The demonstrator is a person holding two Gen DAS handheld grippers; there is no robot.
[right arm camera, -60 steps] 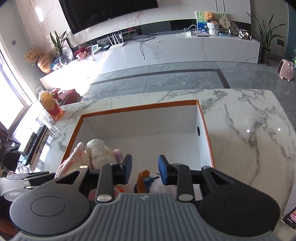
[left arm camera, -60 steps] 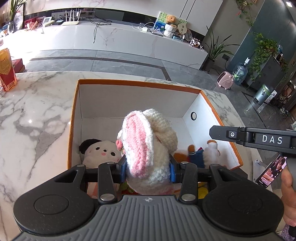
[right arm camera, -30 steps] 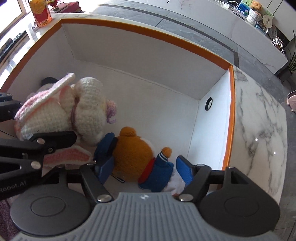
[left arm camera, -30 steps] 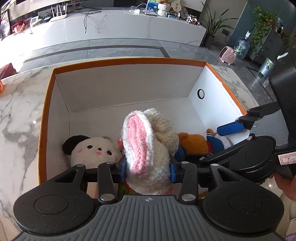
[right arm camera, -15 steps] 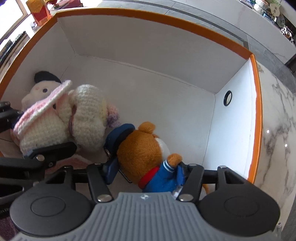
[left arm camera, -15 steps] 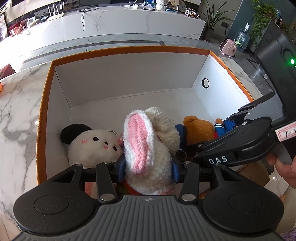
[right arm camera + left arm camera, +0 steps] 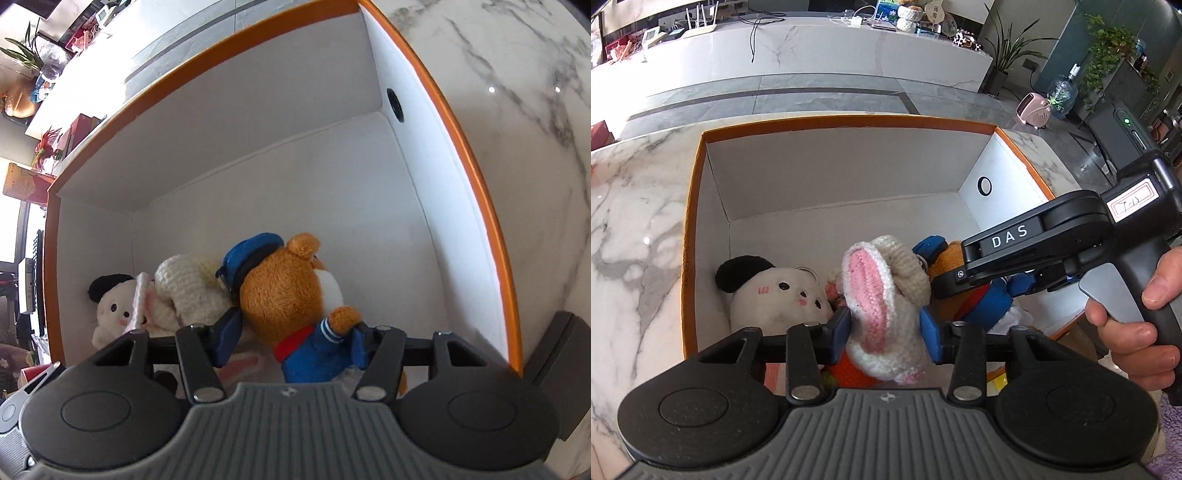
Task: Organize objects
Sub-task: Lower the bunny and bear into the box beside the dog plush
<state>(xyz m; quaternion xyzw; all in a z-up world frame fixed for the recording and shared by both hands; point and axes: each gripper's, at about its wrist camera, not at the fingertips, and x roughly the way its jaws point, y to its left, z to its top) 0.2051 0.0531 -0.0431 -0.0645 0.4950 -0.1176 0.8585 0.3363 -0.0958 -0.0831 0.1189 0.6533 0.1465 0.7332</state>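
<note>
clamping a white crocheted bunny [image 7: 886,317] between its blue pads, the left gripper [image 7: 886,328] points down into the orange-rimmed white box [image 7: 698,177]; its jaws have just been closing, and the pads press the bunny's sides, with the pink-lined ear upright above them; the bunny hangs at the near edge of the box, at about 6 o'clock in the left wrist view; a white panda-faced plush [image 7: 775,295] lies on the box floor at about 8 o'clock, just beside the bunny; at 3 o'clock the right gripper's black body comes in from the side, held by a hand [image 7: 1137,325] wrapped round its grey handle; in the right wrist view, the right gripper [image 7: 291,339] has its pads clenched on a brown bear [image 7: 288,291] wearing a blue cap and a blue jacket, one pad against the bear's back, the other against its blue sleeve; the bear sits low in the box at 6 o'clock, touching the bunny at its 9 o'clock side; the box stands on a marble table [image 7: 517,92], which shows at 1 to 3 o'clock.
</note>
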